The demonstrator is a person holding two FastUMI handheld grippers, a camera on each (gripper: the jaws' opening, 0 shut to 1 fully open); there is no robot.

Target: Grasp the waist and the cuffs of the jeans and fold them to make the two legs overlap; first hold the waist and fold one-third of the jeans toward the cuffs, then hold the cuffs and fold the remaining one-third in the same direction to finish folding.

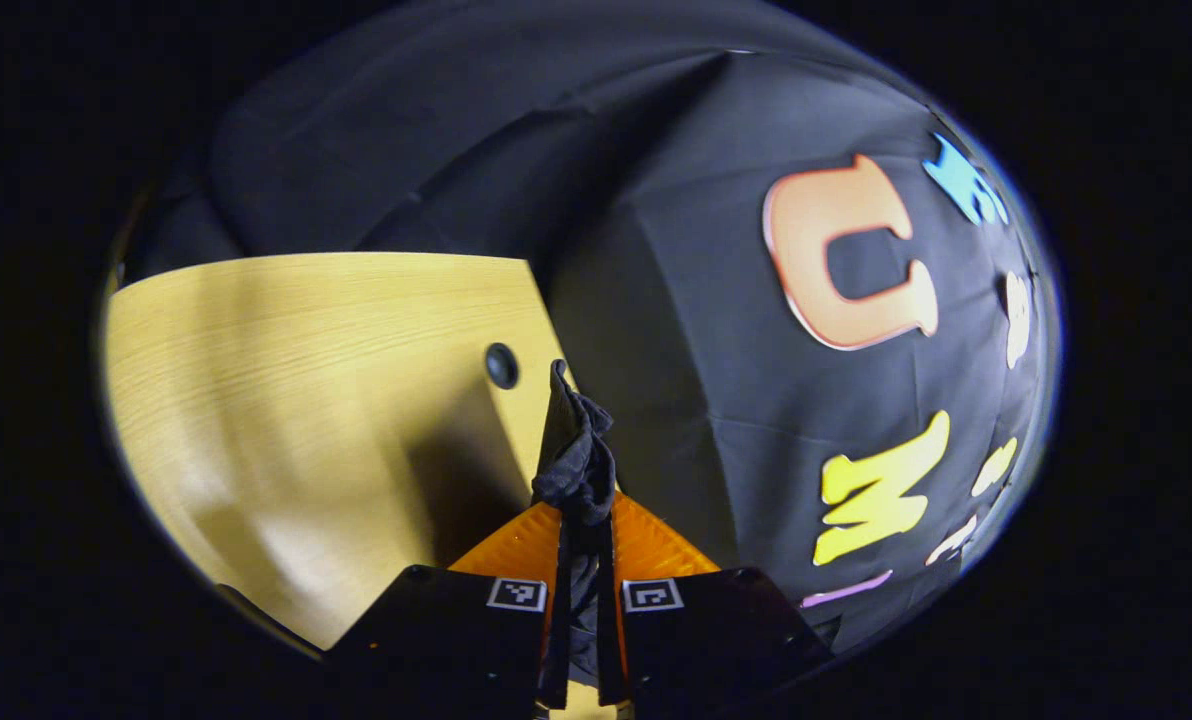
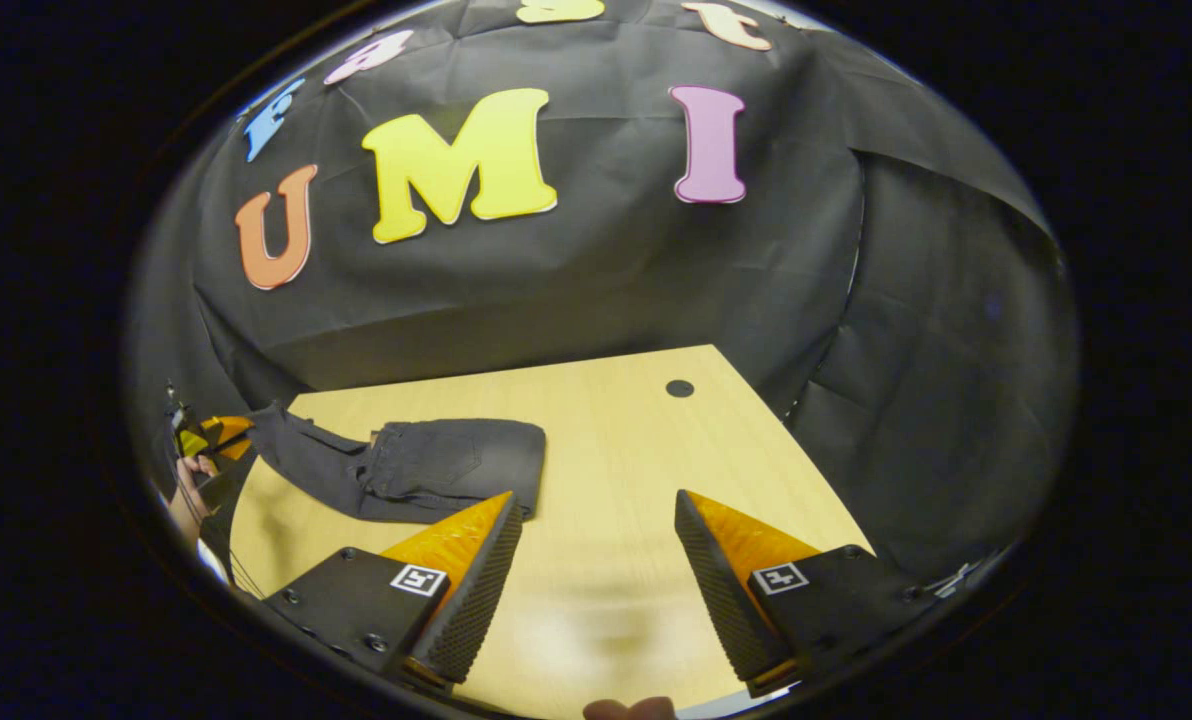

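Dark charcoal jeans (image 2: pixel 426 465) lie on the pale yellow wood-grain table (image 2: pixel 616 440), a small black round hole (image 2: pixel 679 388) near its far edge.

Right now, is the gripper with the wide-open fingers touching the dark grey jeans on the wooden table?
Apart. In the right gripper view, the right gripper hangs open above bare wooden table, with the dark grey jeans lying farther off.

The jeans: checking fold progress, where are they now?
In the right gripper view, the jeans lie on the table's left side, one end lifted by the left gripper.

Left claw (image 1: pixel 586 520) clamped, right claw (image 2: pixel 596 520) agape
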